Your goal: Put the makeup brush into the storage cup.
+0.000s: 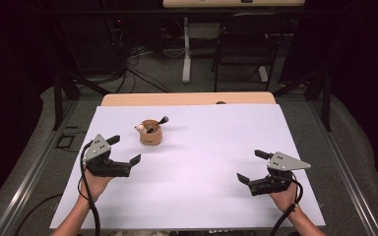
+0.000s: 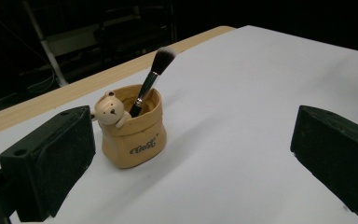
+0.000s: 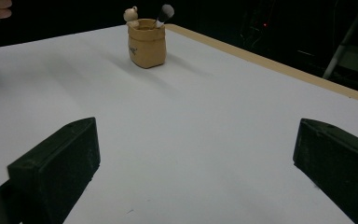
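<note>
High view: pot (image 1: 150, 133) beside left gripper (image 1: 126, 149)

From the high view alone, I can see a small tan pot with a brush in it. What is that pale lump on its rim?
Observer: On the pot, a little bear figure peeks over the rim.
Operator: Anything written on it?
Observer: Dark script lettering on the front, too small to read.
Operator: Is the left gripper aimed at it?
Observer: Yes. In the left gripper view the pot sits between the wide-open jaws of the left gripper, nearer one jaw, untouched. The brush leans bristles up.
</note>
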Tool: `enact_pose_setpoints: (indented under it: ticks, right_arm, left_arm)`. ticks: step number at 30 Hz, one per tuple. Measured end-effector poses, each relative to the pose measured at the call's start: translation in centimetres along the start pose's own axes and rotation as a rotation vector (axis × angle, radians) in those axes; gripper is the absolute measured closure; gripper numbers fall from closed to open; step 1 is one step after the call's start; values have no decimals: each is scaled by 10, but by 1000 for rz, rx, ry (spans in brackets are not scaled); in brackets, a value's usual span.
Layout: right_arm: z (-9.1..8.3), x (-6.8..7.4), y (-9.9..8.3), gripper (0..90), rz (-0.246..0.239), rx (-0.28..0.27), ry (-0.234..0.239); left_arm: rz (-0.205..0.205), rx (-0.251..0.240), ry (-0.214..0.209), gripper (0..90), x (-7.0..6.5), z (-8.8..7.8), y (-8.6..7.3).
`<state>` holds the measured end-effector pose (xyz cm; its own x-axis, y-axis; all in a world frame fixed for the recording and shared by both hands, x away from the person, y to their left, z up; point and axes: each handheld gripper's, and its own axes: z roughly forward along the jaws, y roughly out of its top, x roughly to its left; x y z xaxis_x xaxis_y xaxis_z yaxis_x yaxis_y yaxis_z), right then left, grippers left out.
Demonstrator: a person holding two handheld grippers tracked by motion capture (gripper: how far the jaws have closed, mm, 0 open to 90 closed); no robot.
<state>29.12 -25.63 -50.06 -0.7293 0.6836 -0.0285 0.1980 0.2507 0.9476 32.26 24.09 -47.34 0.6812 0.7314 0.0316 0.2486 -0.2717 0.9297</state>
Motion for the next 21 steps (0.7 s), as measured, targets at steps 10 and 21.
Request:
enact_pose_setpoints:
  ticks: [10, 21]
  right_arm:
    - [-2, 1, 1, 0, -3, -4, -3]
    - [-5, 4, 1, 0, -10, -20, -8]
  left_arm:
    - [-34, -35, 24, 0, -10, -19, -20]
    - [-16, -68, 36, 0, -19, -33, -35]
